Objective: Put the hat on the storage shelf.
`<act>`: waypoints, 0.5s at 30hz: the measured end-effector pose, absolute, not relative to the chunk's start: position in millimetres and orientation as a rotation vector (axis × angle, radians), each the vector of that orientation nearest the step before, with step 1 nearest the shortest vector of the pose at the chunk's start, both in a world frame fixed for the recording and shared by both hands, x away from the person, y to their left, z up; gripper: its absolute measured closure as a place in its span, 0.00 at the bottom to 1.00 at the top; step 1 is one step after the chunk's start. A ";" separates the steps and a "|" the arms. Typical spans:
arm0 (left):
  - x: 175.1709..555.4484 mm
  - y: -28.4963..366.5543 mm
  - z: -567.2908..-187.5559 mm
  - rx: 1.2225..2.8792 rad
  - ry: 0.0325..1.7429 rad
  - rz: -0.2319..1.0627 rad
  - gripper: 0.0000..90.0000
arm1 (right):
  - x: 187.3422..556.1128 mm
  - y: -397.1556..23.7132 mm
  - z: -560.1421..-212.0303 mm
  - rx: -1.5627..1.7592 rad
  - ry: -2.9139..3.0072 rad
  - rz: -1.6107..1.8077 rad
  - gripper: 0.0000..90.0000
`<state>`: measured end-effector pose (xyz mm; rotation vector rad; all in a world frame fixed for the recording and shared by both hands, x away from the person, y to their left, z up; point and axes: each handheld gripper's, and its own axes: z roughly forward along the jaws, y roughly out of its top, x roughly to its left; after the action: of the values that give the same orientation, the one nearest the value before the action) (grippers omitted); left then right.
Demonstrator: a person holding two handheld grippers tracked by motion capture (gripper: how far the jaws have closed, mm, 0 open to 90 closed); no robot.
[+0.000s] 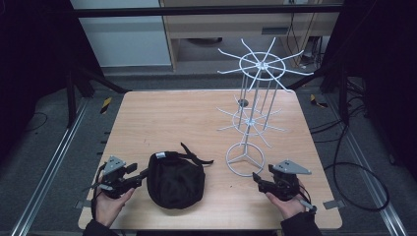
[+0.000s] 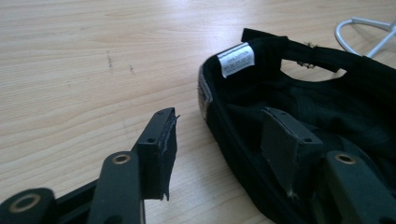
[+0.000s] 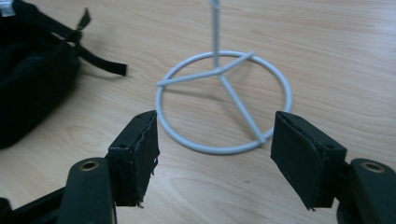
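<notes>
A black cap [image 1: 176,182] lies upside down near the table's front edge, its strap [image 1: 196,156] trailing to the right. My left gripper [image 1: 144,173] is at its left side. In the left gripper view the jaws of that left gripper [image 2: 224,149] stand open astride the cap's rim [image 2: 233,140], one outside, one inside the cap [image 2: 336,102]; the pads do not press on it. A white label [image 2: 236,59] is sewn inside. My right gripper [image 1: 255,177] is open and empty just in front of the white wire rack's ring base [image 1: 245,160]. Seen from the right gripper [image 3: 219,158], the ring [image 3: 224,150] lies ahead.
The wire rack [image 1: 255,83] rises tall with spoked hooks at two levels on the table's right half. The wooden table [image 1: 172,118] has bare surface at the back left. The cap [image 3: 28,93] and its strap [image 3: 98,60] lie left of the ring.
</notes>
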<state>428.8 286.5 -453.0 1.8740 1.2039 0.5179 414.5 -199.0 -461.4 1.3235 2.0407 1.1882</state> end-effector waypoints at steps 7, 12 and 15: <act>424.9 281.8 -451.5 1.874 1.193 0.537 0.55 | 407.6 -175.8 -460.1 1.277 2.103 1.219 0.39; 424.7 279.9 -451.6 1.880 1.196 0.537 0.57 | 405.1 -159.6 -460.3 1.234 2.146 1.230 0.41; 425.8 276.1 -454.2 1.894 1.196 0.539 0.57 | 404.7 -147.9 -459.8 1.208 2.172 1.241 0.41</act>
<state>425.8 276.1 -454.2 1.8938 1.1961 0.5391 404.7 -147.9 -459.8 1.2085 2.1720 1.2411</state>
